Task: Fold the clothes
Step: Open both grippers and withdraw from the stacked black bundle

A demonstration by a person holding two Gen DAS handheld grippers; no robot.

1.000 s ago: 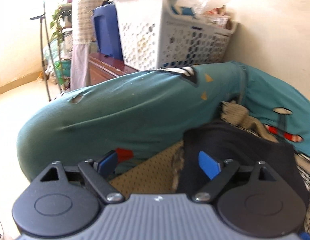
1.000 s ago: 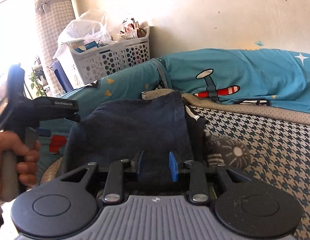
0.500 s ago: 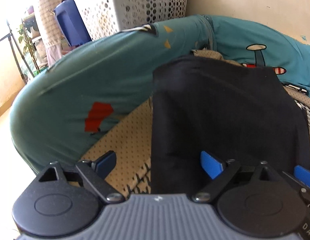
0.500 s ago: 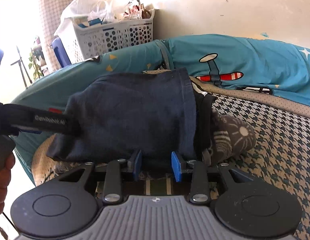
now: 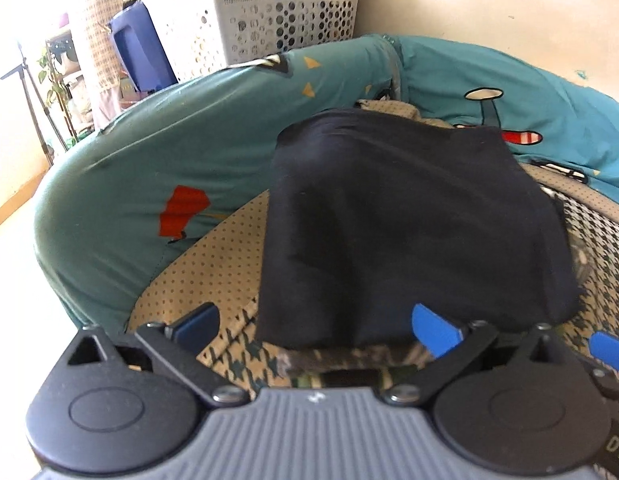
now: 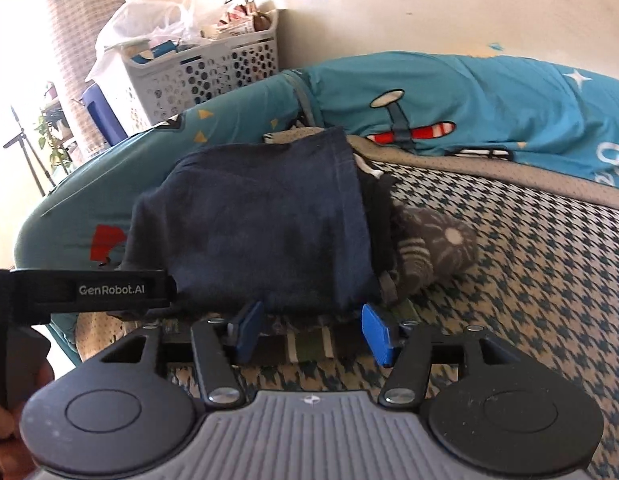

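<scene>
Grippers left [image 5: 313,326], right [image 6: 313,332] just opened, empty, at folded navy garment's [image 5: 409,232] near edge.

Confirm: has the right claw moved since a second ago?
Yes. The right claw backed off the navy garment, its near edge now ahead of the claw; jaws have just been opening, nothing between them.

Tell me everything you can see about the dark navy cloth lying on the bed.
The dark navy cloth is a soft, matte garment, folded into a rough rectangle with a stitched hem along its right edge. It lies on the houndstooth bedcover, its far end against the teal pillow, partly covering a grey patterned garment. Neither hand-held gripper holds it.
</scene>
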